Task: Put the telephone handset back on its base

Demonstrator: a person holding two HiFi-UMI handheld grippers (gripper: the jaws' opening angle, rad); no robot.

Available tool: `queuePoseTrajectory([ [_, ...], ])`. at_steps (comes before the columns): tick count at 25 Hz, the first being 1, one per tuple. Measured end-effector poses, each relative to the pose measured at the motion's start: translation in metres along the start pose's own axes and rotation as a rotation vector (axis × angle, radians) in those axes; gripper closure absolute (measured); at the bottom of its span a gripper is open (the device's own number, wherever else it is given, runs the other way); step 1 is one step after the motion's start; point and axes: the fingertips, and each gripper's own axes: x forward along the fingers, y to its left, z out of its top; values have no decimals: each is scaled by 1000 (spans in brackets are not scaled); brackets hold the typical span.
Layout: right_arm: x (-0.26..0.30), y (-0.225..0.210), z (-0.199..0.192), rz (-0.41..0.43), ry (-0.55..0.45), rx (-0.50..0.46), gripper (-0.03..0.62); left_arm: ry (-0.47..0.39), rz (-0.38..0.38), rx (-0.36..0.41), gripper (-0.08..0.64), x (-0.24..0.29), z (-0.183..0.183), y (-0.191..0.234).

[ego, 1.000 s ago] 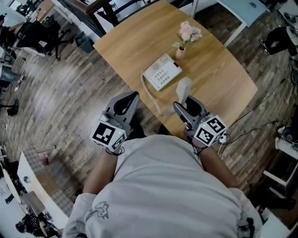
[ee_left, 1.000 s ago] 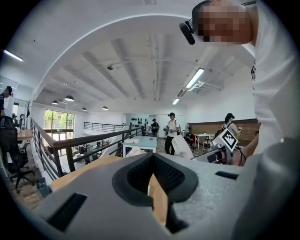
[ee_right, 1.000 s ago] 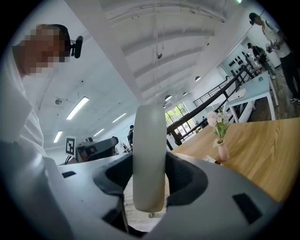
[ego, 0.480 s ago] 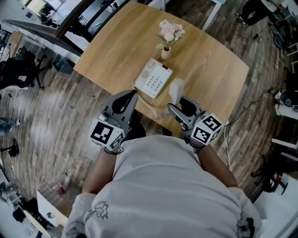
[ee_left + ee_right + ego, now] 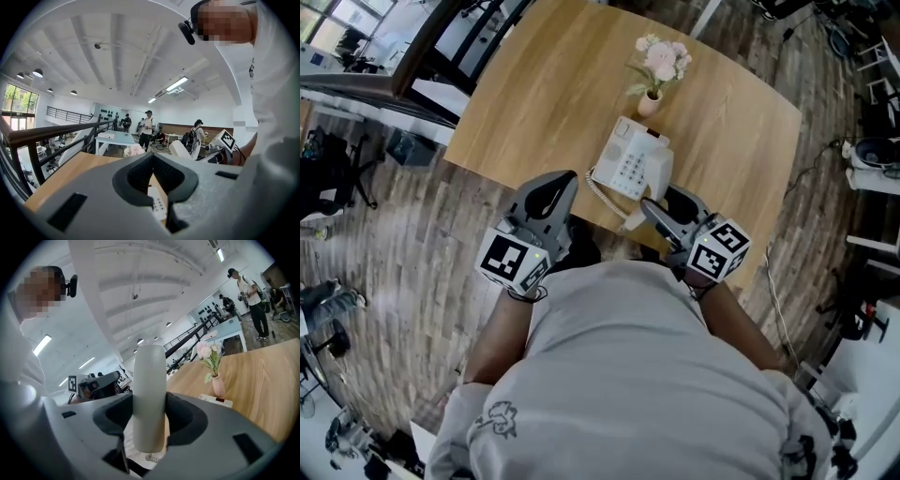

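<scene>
The white telephone base (image 5: 623,164) lies on the wooden table (image 5: 544,94), close to its near edge, with its coiled cord (image 5: 602,192) trailing toward me. My right gripper (image 5: 664,199) is shut on the white handset (image 5: 659,172), which stands up over the base's right side. In the right gripper view the handset (image 5: 149,399) rises straight between the jaws, and a corner of the base (image 5: 215,401) shows beyond. My left gripper (image 5: 569,178) hovers just left of the base, shut and empty. Through the left gripper's (image 5: 153,158) cavity the keypad shows.
A small vase of pink flowers (image 5: 650,101) stands right behind the base, also seen in the right gripper view (image 5: 218,385). A cable (image 5: 773,281) runs over the wood floor at the right. Several people stand far off in the room.
My right gripper has carried the handset closer to the base, from a gap beside it to its right side. The left gripper has kept its place near the table edge.
</scene>
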Motion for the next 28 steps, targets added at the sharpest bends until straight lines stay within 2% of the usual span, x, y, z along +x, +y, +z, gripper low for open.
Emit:
queuePoseTrajectory([
  [6, 30, 5, 1, -90, -39, 26, 370, 22, -69, -7, 555, -10, -5, 39],
  [15, 68, 3, -14, -219, -58, 82, 370, 46, -210, -3, 555, -11, -12, 59],
  [22, 88, -24, -26, -310, -50, 156, 370, 96, -282, -2, 555, 4, -23, 67],
  [28, 101, -59, -40, -383, 0, 233, 370, 147, -331, -18, 555, 28, -42, 73],
])
